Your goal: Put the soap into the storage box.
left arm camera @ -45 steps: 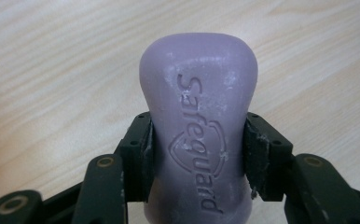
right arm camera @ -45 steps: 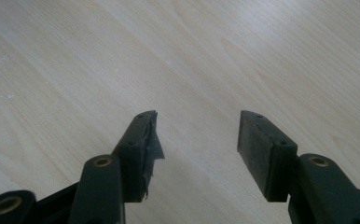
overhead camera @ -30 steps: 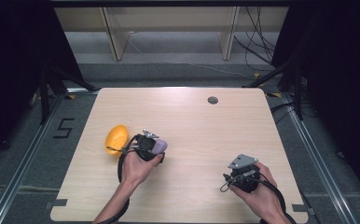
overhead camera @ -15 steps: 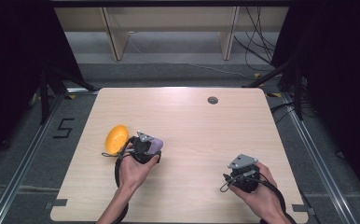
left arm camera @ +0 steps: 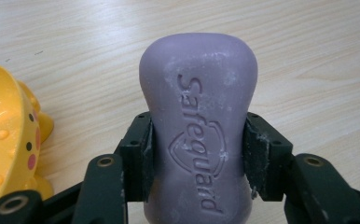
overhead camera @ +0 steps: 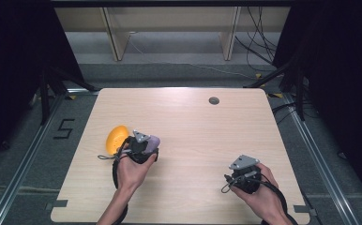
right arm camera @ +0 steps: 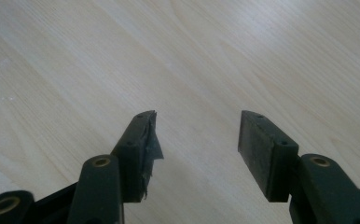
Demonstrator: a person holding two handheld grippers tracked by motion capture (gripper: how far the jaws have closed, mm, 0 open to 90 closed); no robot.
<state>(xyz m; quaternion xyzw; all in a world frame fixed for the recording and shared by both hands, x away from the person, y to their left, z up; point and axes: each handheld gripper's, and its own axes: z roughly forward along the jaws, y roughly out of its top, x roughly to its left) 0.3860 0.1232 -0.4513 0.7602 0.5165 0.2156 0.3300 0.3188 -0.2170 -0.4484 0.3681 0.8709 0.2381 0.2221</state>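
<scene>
We have carried the purple Safeguard soap bar (left arm camera: 199, 126), pinched in our left gripper (overhead camera: 139, 146), leftward beside the yellow soap dish (overhead camera: 116, 138); our right gripper (right arm camera: 197, 149) idles, fingers spread.

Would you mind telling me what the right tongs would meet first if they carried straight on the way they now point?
The right tongs stand open over bare table; nothing lies ahead of them, so the way looks free as far as the right gripper view shows.
</scene>
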